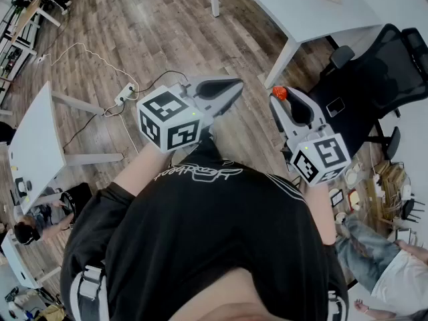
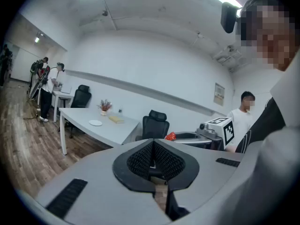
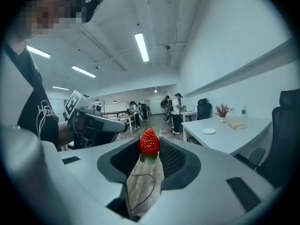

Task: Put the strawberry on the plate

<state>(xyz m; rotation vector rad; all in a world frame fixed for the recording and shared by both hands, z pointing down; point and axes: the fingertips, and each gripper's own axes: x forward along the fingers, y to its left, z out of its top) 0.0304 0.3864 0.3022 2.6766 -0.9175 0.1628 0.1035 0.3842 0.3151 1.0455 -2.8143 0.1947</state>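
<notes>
While the left hand-held gripper (image 2: pixel 152 146) is closed — empty — the right hand-held gripper (image 3: pixel 149 150) pinches the strawberry (image 3: pixel 149 142).

Head cam: up top, aimed steeply down past the black shirt (image 1: pixel 200 246) at the wood floor (image 1: pixel 134 39); left gripper (image 1: pixel 231 92) and right gripper (image 1: pixel 279 102) close, mid-frame. Each gripper cam sits just behind its own jaws, approx level, facing the room. Both share the white table (image 2: pixel 112 129) w/ plate (image 2: pixel 95 123): mid-left in left gripper view, mid-right in right gripper view. Each also catches the other gripper.

Red strawberry (image 3: pixel 149 142), tip up, in right tool (image 3: pixel 150 146); white plate (image 3: pixel 209 131) on table (image 3: pixel 236 137)
</notes>
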